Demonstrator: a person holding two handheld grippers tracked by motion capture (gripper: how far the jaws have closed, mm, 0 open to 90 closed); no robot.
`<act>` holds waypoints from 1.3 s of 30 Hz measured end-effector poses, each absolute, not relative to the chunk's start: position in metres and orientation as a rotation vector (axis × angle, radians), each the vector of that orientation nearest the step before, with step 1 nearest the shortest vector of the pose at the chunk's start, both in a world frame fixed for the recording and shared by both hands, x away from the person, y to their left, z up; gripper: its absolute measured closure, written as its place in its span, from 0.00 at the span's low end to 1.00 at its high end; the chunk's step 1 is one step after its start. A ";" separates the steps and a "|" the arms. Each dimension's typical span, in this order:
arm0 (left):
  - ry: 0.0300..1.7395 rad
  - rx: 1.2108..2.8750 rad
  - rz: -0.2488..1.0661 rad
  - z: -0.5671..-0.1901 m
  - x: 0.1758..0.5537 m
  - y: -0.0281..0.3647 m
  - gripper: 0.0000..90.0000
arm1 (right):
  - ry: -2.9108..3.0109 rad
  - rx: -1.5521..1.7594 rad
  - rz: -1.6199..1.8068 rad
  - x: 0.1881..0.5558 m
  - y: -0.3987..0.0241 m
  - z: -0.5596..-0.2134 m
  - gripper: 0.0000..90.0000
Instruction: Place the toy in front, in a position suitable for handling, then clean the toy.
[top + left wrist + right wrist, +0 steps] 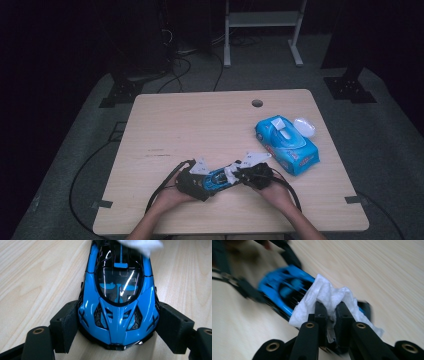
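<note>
Near the front edge of the wooden table (165,125), a blue toy car (117,302) lies between the two grippers. The left gripper (117,327) clamps the car's sides with its pads. The right gripper (331,315) pinches a crumpled white wipe (329,293), which lies on the car's body. Farther right sits a blue wipes pack (287,145).

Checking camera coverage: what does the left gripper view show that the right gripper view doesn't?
Left gripper view: the toy car's nose and windscreen, sharp, with the left tongs' pads clamped on its sides. Right gripper view: the right tongs shut on a crumpled white wipe laid against the car's far end. Both show the blue car, the wipe and the wooden table.
</note>
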State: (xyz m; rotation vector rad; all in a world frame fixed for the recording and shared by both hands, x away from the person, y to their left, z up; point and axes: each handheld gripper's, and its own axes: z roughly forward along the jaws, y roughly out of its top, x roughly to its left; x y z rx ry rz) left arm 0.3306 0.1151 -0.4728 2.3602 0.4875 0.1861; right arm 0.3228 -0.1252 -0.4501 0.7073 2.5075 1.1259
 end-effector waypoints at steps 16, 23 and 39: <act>0.484 2.372 0.183 -0.472 0.331 0.114 0.27 | 2.544 0.685 1.191 0.323 -0.118 -0.450 0.90; 0.482 2.370 0.185 -0.472 0.330 0.116 0.28 | 2.569 0.554 1.168 0.317 -0.092 -0.448 0.90; 0.475 2.364 0.202 -0.473 0.328 0.119 0.27 | 2.530 0.629 1.103 0.319 -0.116 -0.448 0.90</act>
